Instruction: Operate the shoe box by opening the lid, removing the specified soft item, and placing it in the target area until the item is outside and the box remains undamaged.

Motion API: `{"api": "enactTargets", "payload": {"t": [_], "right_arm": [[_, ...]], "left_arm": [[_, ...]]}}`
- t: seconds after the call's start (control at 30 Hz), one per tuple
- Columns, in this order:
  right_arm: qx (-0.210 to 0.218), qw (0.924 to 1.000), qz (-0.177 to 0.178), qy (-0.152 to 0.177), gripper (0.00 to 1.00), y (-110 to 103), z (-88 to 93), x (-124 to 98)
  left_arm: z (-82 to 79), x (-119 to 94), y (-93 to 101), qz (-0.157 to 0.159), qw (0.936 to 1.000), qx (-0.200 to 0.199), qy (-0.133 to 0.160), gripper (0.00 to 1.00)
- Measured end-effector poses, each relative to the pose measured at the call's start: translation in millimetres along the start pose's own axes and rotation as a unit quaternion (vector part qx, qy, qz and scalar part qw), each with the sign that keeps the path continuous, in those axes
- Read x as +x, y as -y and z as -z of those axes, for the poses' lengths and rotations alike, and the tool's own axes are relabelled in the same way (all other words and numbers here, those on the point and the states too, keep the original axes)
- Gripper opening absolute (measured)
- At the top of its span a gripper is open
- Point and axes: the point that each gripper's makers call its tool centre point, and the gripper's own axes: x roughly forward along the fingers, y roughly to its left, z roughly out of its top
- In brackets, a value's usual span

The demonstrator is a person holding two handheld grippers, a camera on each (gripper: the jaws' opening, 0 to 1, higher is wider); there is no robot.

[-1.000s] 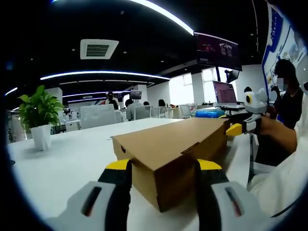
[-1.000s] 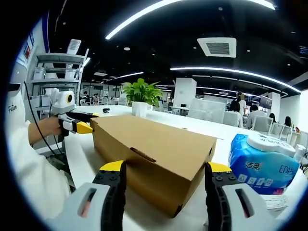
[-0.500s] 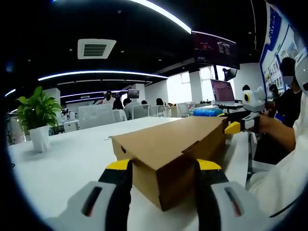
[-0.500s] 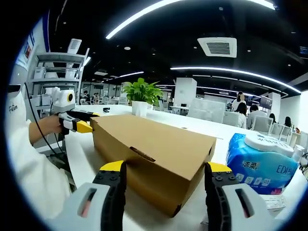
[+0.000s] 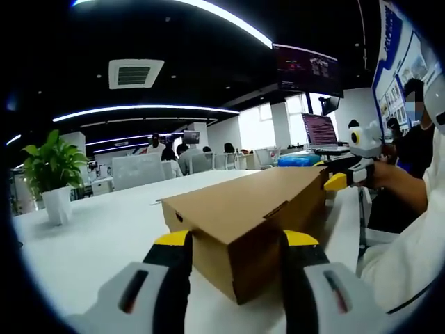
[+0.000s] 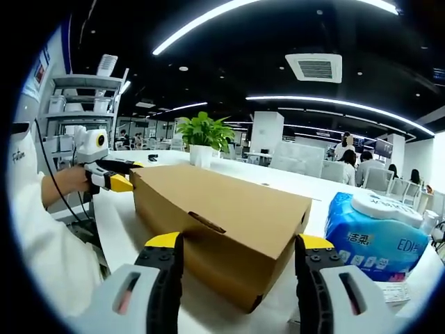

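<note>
A brown cardboard shoe box (image 5: pixel 243 209) lies on the white table (image 5: pixel 90 243) with its lid down. My left gripper (image 5: pixel 236 240) stands open, with the near corner of the box between its yellow-tipped jaws. At the opposite end, my right gripper (image 6: pixel 240 241) is also open, its jaws on either side of that end of the box (image 6: pixel 222 216). Each gripper shows in the other's view at the far end of the box: the right gripper (image 5: pixel 345 179) held by a hand, and the left gripper (image 6: pixel 111 181) held by a hand. The box's contents are hidden.
A blue tissue pack (image 6: pixel 372 233) lies on the table right of the box. A potted plant (image 6: pixel 204 136) stands farther back, also seen as the plant (image 5: pixel 49 174). A metal shelf (image 6: pixel 83 104) is at the left. People sit at desks in the background.
</note>
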Motion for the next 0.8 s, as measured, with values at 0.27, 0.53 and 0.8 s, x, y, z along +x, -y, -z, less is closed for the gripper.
{"api": "enactTargets", "payload": {"t": [0.27, 0.53, 0.8], "right_arm": [[-0.002, 1.0000, 0.005, 0.002, 0.66, 0.6, 0.3, 1.1], [-0.004, 1.0000, 0.006, 0.001, 0.66, 1.1, 0.6, 0.2], [-0.010, 0.9999, 0.006, 0.001, 0.66, 2.6, 0.4, 0.8]], "left_arm": [[0.9, 2.3, -3.6, 0.000, 1.0000, -0.007, 0.005, 0.51], [1.4, 1.5, -2.6, 0.001, 1.0000, -0.001, -0.002, 0.50], [1.6, 1.4, -2.3, -0.001, 1.0000, -0.001, -0.006, 0.50]]}}
